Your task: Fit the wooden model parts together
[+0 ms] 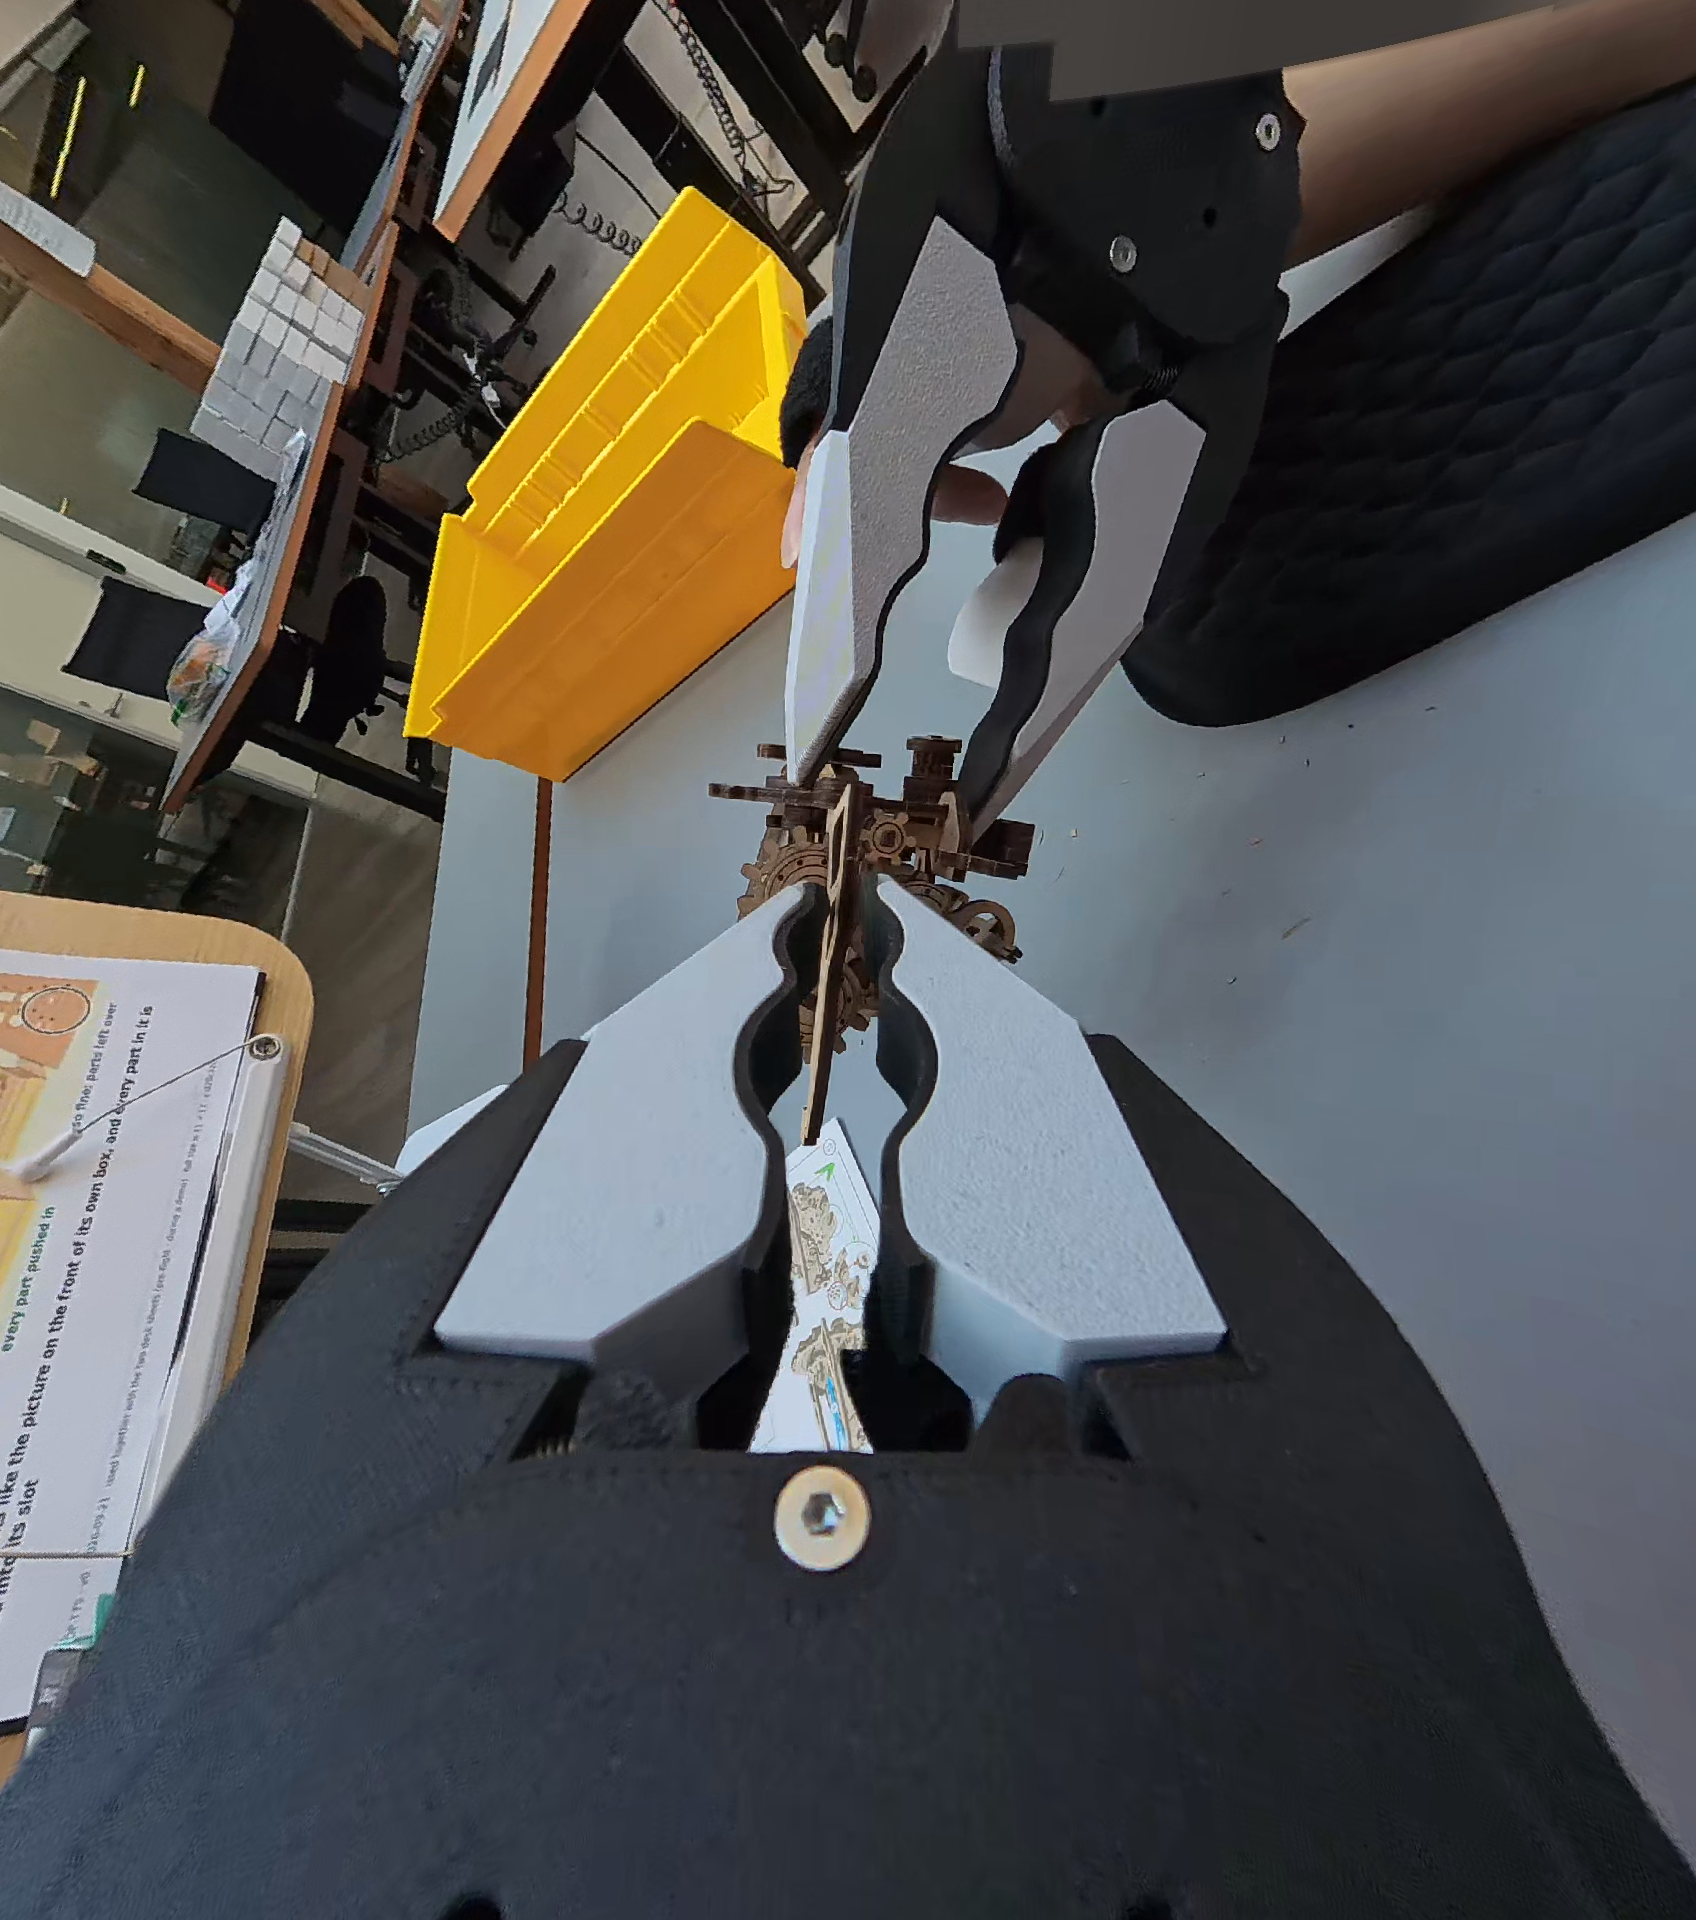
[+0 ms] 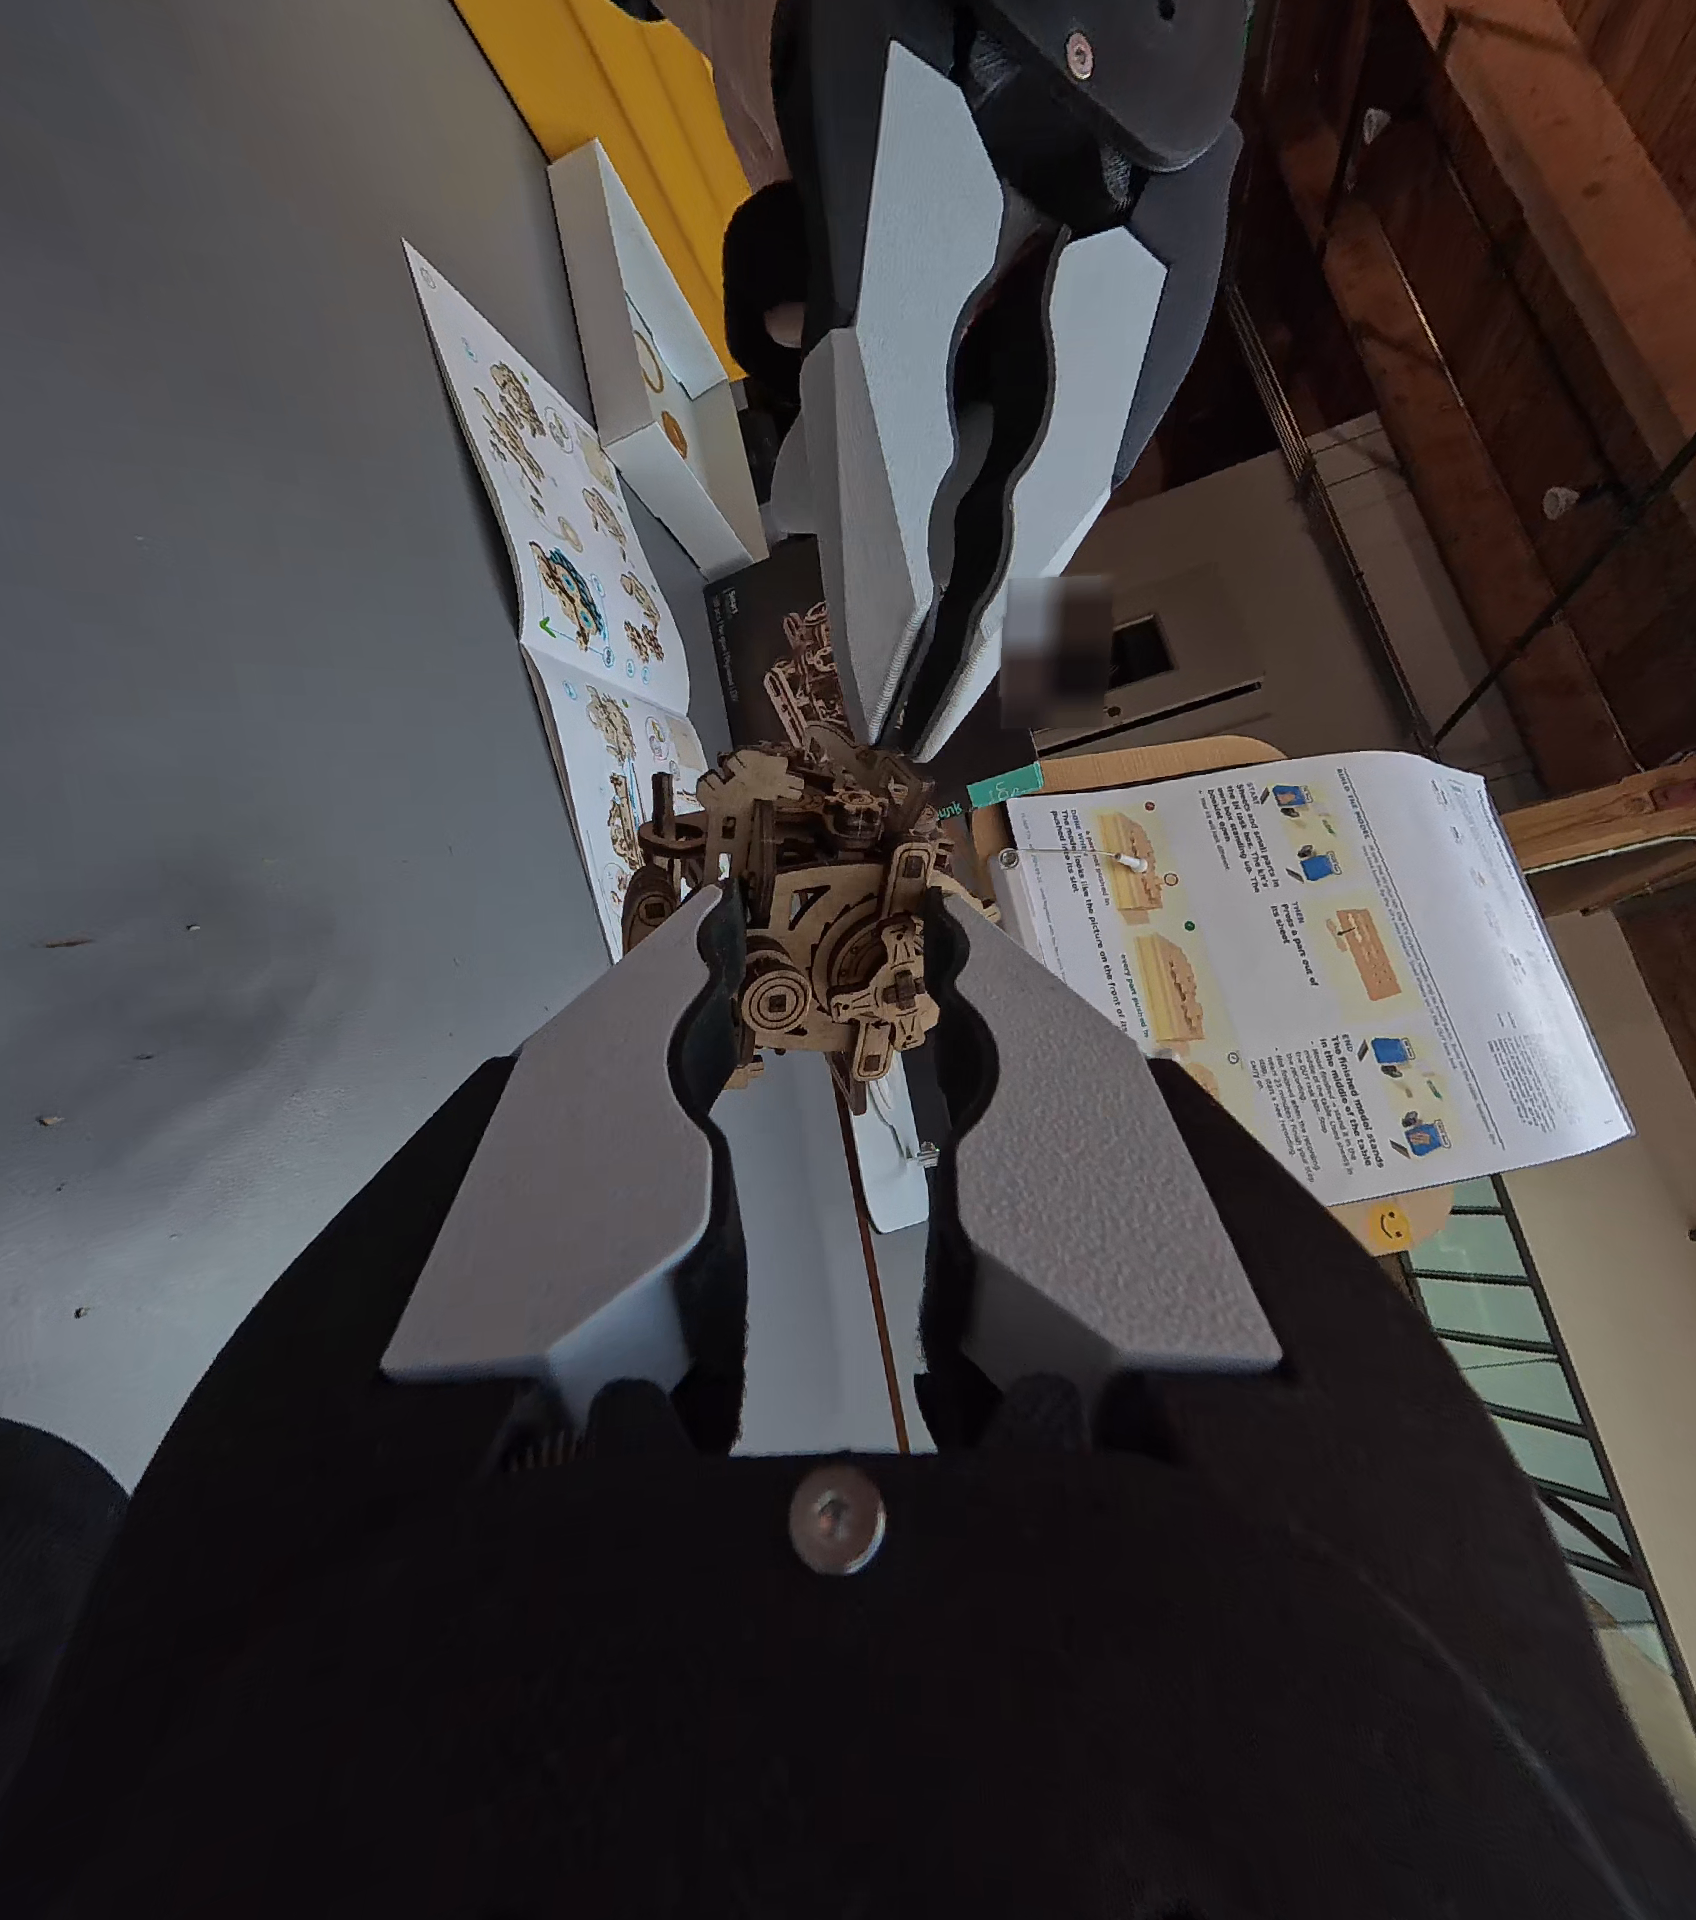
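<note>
A partly built wooden model (image 2: pixel 823 935) with gears and wheels is held above the grey table (image 2: pixel 148 623) by my right gripper (image 2: pixel 833 914), which is shut on its sides. My left gripper (image 1: pixel 842 899) is shut on a thin flat wooden part (image 1: pixel 831 977), seen edge-on, whose far end meets the model (image 1: pixel 885 831). In the left wrist view the right gripper (image 1: pixel 891 795) comes down from above onto the model. In the right wrist view the left gripper (image 2: pixel 901 732) reaches the model's top from above, and the flat part is mostly hidden there.
Yellow bins (image 1: pixel 615 499) stand at the table's far edge. A black quilted cushion (image 1: pixel 1498 416) lies on the table. An open instruction booklet (image 2: pixel 563 582), a white box (image 2: pixel 657 384) and a dark kit box (image 2: pixel 771 644) lie nearby. A printed sheet (image 2: pixel 1322 956) sits on a wooden board. My left and right fingertips are right by each other.
</note>
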The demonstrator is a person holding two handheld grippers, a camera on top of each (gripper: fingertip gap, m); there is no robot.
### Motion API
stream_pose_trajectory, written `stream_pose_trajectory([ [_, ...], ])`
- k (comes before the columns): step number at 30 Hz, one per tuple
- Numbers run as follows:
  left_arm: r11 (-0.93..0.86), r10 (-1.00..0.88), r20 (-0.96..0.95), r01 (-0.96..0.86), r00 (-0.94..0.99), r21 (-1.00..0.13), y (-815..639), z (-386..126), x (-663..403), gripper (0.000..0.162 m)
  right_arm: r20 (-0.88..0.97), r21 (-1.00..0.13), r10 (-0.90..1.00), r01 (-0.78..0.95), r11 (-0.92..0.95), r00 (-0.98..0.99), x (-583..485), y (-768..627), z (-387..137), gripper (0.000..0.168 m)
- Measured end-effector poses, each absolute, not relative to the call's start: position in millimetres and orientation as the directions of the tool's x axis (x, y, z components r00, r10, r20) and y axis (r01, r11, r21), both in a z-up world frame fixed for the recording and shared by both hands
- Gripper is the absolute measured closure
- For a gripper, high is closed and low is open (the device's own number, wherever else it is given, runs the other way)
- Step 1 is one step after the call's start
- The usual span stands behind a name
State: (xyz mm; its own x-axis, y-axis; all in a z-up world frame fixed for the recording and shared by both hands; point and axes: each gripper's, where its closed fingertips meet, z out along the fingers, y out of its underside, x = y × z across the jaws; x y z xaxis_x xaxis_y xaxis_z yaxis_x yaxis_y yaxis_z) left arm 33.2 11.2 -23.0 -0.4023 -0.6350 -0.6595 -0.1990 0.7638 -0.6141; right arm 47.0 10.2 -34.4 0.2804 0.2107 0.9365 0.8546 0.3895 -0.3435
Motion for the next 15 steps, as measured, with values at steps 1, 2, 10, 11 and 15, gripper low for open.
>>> stream_pose_trajectory([
  [1,0.771,-0.628,-0.669,-0.2,-0.398,-0.605,11.5,-23.2,33.9,0.157,0.935,-0.347,0.215,0.853,0.39,0.282,46.5,10.0,-34.6,0.136],
  [2,0.776,-0.622,-0.676,-0.199,-0.395,-0.598,11.4,-23.5,34.6,0.157,0.933,-0.351,0.219,0.852,0.388,0.285,46.4,10.0,-34.7,0.136],
  [10,0.808,-0.586,-0.707,-0.216,-0.396,-0.548,11.6,-32.3,39.3,0.161,0.911,-0.387,0.286,0.858,0.337,0.298,49.0,13.0,-43.7,0.137],
  [11,0.805,-0.589,-0.703,-0.22,-0.399,-0.55,11.7,-33.2,39.4,0.161,0.908,-0.391,0.294,0.859,0.332,0.299,48.8,13.0,-44.7,0.137],
  [15,0.808,-0.587,-0.699,-0.239,-0.409,-0.539,13.5,-37.4,39.5,0.161,0.902,-0.394,0.315,0.863,0.316,0.296,48.1,13.6,-48.9,0.137],
])
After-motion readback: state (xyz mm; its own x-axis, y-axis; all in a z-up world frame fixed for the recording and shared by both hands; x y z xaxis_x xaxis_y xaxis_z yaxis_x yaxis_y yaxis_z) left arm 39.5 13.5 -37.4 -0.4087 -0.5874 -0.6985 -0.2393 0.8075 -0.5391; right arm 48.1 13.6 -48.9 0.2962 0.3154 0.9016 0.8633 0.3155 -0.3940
